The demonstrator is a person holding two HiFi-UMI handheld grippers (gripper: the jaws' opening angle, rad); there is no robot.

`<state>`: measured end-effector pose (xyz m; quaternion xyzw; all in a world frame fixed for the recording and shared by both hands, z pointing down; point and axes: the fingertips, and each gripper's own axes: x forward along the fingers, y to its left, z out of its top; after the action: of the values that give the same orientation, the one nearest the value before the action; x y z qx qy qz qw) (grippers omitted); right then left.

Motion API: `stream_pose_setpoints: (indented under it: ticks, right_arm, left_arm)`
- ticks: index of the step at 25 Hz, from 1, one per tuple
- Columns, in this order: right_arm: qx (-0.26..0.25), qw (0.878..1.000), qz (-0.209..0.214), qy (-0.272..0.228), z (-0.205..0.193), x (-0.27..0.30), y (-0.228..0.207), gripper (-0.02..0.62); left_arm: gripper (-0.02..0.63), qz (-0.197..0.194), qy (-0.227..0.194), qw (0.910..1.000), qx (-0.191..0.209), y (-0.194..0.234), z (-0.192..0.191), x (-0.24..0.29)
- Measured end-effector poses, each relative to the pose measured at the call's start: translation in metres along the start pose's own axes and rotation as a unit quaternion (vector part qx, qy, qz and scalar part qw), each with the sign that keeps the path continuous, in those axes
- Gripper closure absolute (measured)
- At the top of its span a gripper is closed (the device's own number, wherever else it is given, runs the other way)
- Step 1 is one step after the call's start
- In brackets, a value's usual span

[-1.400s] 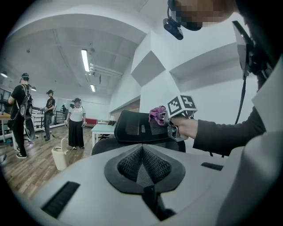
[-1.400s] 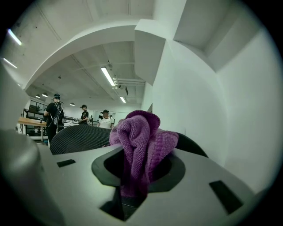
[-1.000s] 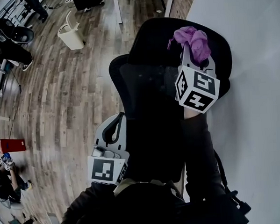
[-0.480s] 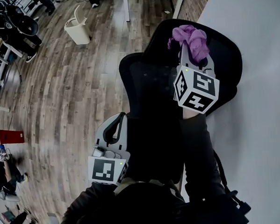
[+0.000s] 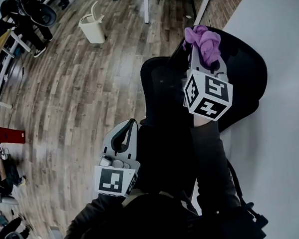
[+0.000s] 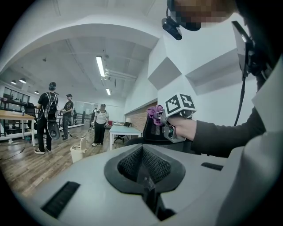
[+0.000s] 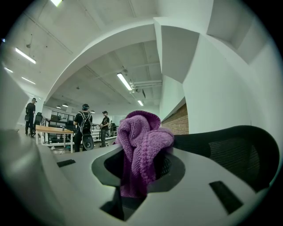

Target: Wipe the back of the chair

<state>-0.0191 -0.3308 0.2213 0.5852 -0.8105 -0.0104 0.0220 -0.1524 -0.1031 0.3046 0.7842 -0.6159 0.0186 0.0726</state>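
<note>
A black mesh office chair point(image 5: 163, 88) stands against the wall, below me in the head view. My right gripper point(image 5: 205, 58) is held over its wide rounded part point(image 5: 244, 69), shut on a bunched purple cloth point(image 5: 204, 40). In the right gripper view the cloth point(image 7: 141, 141) sticks up from between the jaws, with the chair's mesh point(image 7: 230, 152) curving just to its right. My left gripper point(image 5: 130, 126) hangs shut and holding nothing, beside the chair's left edge. The left gripper view shows its closed jaws point(image 6: 143, 170), and beyond them the right gripper point(image 6: 170, 120), the cloth point(image 6: 154, 114) and the chair point(image 6: 152, 131).
A white wall point(image 5: 284, 109) runs along the right, close to the chair. On the wood floor are a white waste bin point(image 5: 95, 27), table legs point(image 5: 198, 4), a red box point(image 5: 8, 135) and other chairs at far left. Several people point(image 6: 46, 114) stand by a white table point(image 6: 124, 131).
The head view has swung, so the chair, bin and floor have slid rightward in the frame. The right gripper with the cloth now sits nearer the chair's left side. The left gripper has not moved.
</note>
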Motion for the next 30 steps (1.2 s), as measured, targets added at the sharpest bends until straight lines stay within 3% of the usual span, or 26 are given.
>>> stream_pose_setpoints:
  ticks: [4, 13, 30]
  right_arm:
    - [0.0, 1.0, 0.012, -0.002, 0.0, -0.003, 0.016, 0.497]
    - [-0.006, 0.999, 0.037, -0.012, 0.014, -0.007, 0.042, 0.497]
    - [-0.012, 0.999, 0.05, -0.001, -0.019, -0.022, 0.048, 0.497]
  left_arm:
    - [0.598, 0.012, -0.008, 0.9998, -0.015, 0.002, 0.001, -0.009]
    - [0.598, 0.028, -0.01, 0.9995, 0.001, 0.011, 0.006, -0.031]
    - [0.598, 0.018, 0.006, 0.9998, 0.003, 0.0, -0.007, -0.025]
